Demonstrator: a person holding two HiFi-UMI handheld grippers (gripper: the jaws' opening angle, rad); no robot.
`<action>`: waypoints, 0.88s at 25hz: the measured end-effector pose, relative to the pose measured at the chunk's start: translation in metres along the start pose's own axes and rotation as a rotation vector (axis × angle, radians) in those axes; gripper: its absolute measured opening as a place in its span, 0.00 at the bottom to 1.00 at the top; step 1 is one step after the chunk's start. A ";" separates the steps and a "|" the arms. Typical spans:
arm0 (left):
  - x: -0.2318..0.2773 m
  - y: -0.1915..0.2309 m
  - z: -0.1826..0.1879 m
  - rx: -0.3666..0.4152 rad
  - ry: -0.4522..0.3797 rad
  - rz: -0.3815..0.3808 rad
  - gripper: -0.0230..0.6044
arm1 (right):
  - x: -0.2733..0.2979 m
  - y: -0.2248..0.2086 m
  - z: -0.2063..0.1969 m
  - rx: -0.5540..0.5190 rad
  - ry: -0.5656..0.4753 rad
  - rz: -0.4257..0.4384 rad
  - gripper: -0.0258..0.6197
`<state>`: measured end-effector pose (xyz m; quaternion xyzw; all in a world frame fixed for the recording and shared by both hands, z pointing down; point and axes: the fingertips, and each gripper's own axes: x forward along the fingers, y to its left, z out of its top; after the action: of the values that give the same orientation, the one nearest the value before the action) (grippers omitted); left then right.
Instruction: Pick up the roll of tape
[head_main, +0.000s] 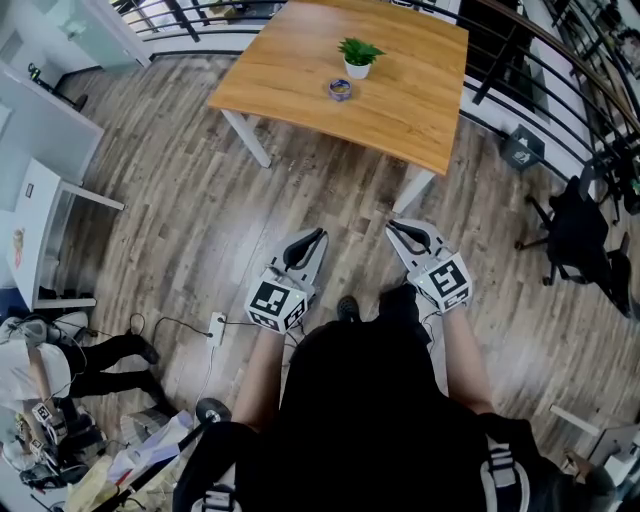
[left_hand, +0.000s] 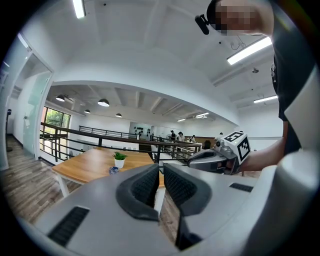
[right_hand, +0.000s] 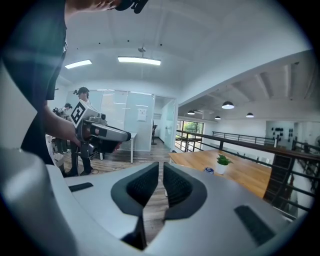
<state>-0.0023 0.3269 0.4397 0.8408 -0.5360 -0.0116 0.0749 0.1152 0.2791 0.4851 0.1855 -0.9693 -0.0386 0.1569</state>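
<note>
The roll of tape (head_main: 340, 90) is small and bluish and lies flat on the wooden table (head_main: 290, 70), beside a potted plant (head_main: 358, 55). It is far ahead of both grippers. The left gripper view shows the tape (left_hand: 114, 170) small in the distance, and in the right gripper view the tape (right_hand: 209, 170) sits left of the plant (right_hand: 221, 163). My left gripper (head_main: 318, 234) and right gripper (head_main: 393, 226) hang side by side over the floor, close to the person's body. Both have their jaws together with nothing between them.
Wood-plank floor lies between me and the table. A white desk (head_main: 40, 230) stands at the left and a black office chair (head_main: 580, 225) at the right. A dark railing (head_main: 545, 55) runs behind the table. A person (head_main: 70, 365) sits at the lower left, near a power strip (head_main: 217, 328).
</note>
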 end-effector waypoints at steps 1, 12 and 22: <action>0.000 -0.002 0.000 0.003 0.000 -0.001 0.08 | -0.001 0.000 0.000 -0.002 -0.006 -0.001 0.10; 0.001 -0.016 -0.007 0.012 0.020 -0.033 0.25 | -0.009 0.007 0.003 -0.019 -0.028 -0.008 0.24; 0.010 -0.027 -0.009 0.030 0.025 -0.046 0.36 | -0.023 -0.004 0.000 0.009 -0.042 -0.056 0.46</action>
<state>0.0267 0.3303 0.4460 0.8540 -0.5158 0.0054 0.0686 0.1373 0.2843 0.4783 0.2125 -0.9670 -0.0425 0.1343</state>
